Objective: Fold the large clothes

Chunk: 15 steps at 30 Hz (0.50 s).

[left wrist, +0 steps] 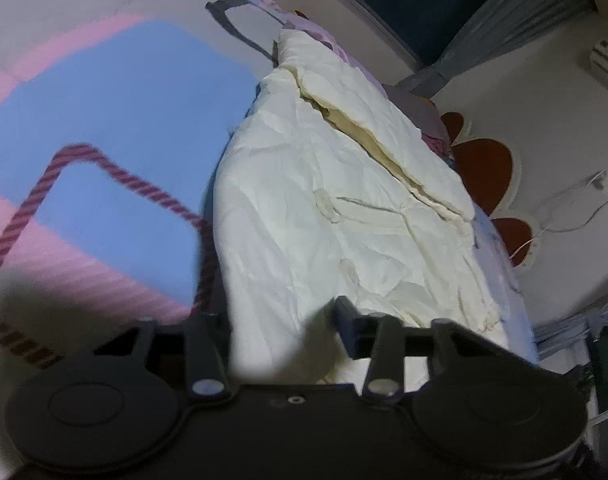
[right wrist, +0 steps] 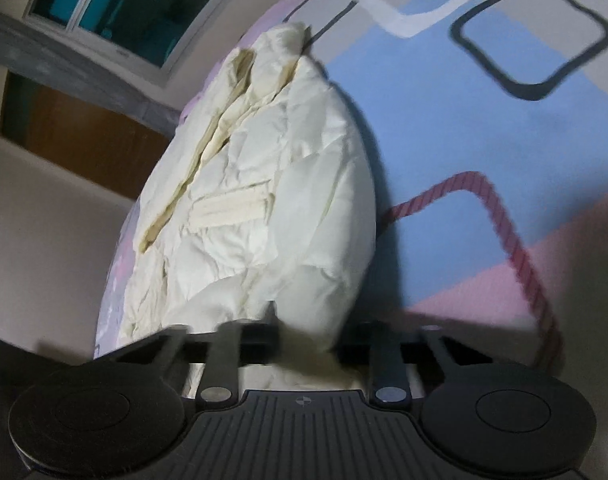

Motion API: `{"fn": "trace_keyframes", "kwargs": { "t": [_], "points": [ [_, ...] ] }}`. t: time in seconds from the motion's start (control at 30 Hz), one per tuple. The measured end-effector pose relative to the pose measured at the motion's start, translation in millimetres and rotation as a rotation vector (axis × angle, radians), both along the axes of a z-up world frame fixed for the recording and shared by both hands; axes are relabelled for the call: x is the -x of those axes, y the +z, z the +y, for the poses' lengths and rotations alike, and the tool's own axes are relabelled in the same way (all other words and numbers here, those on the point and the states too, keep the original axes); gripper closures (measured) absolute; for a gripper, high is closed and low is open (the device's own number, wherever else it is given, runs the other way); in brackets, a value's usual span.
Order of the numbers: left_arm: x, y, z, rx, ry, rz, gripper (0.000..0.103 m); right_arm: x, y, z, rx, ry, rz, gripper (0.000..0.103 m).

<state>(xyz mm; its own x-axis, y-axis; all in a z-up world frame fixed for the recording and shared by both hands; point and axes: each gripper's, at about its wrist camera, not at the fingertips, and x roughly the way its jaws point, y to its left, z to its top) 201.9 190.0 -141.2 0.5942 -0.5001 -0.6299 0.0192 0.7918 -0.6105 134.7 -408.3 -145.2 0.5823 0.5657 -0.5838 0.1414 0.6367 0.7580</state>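
Right now I have one cream-white puffy quilted jacket (left wrist: 343,208) lying on the bedspread with blue, pink and grey blocks (left wrist: 124,120); in the left wrist view its long axis runs from the bottom centre up toward the collar at top centre, and in the right wrist view it runs likewise, from my jaws up and leftward toward the window (right wrist: 124,4); so the hem end is the near end for both hands, and neither hand looks nearer than the other.

My left gripper (left wrist: 272,320) has its jaws pressed together on the jacket's near hem edge, cloth bunched between the black fingers at bottom centre; my right gripper (right wrist: 307,340) is pinching the same hem, a fold of cream fabric caught between its fingers, though motion blur there makes the contact hard to read, so I take it as a grip, not a certainty.

By my count: one jacket, two grippers, one bed; the fold I judge comes next would carry the hem away from me toward the collar.
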Motion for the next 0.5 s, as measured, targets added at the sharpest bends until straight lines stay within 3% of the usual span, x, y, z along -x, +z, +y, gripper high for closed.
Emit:
{"fn": "trace_keyframes", "kwargs": {
  "t": [0.07,0.13,0.23,0.3,0.5],
  "points": [
    [7,5,8,0.056,0.043,-0.042,0.096,10,7,-4,-0.027,-0.016,-0.046,0.095],
    [19,9,13,0.059,0.066,-0.092,0.097,23,15,-10,-0.026,-0.022,-0.081,0.095],
    [23,-2,10,0.011,0.06,-0.038,0.097,25,7,-3,0.043,0.021,-0.038,0.095],
    [22,-12,11,0.03,0.081,-0.012,0.097,20,-3,-4,0.023,0.005,-0.003,0.095],
    [25,8,14,0.069,0.113,-0.045,0.097,22,18,-10,-0.019,-0.023,-0.069,0.095]
  ]
}}
